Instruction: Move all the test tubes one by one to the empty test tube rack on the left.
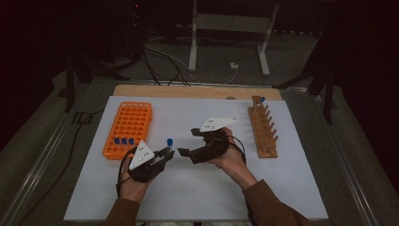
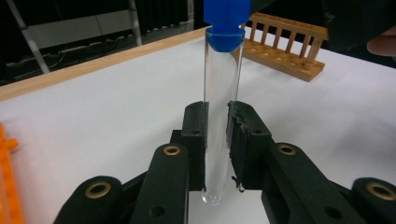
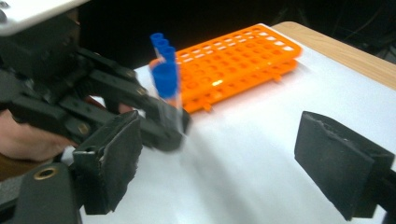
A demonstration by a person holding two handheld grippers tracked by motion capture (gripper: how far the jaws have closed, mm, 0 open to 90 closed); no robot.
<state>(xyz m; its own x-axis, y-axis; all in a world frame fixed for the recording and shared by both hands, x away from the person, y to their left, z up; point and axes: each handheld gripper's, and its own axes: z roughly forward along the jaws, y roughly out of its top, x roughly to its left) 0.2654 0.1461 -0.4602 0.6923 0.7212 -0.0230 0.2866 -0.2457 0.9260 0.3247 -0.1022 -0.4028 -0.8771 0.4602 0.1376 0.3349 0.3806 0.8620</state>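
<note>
Left gripper (image 2: pixel 217 140) jaws around blue-capped test tube (image 2: pixel 223 93); no legible writing.

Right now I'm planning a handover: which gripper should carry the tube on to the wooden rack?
Right gripper, probably: it is open, empty, nearer the wooden rack. The left gripper holds the tube upright.

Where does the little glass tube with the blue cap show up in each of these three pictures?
High view: the tube stands upright in the left gripper, left of centre.
Left gripper view: it rises at centre, clamped between the two black jaws.
Right gripper view: left of centre, held by the other gripper.
Shared landmark: the orange rack.
</note>
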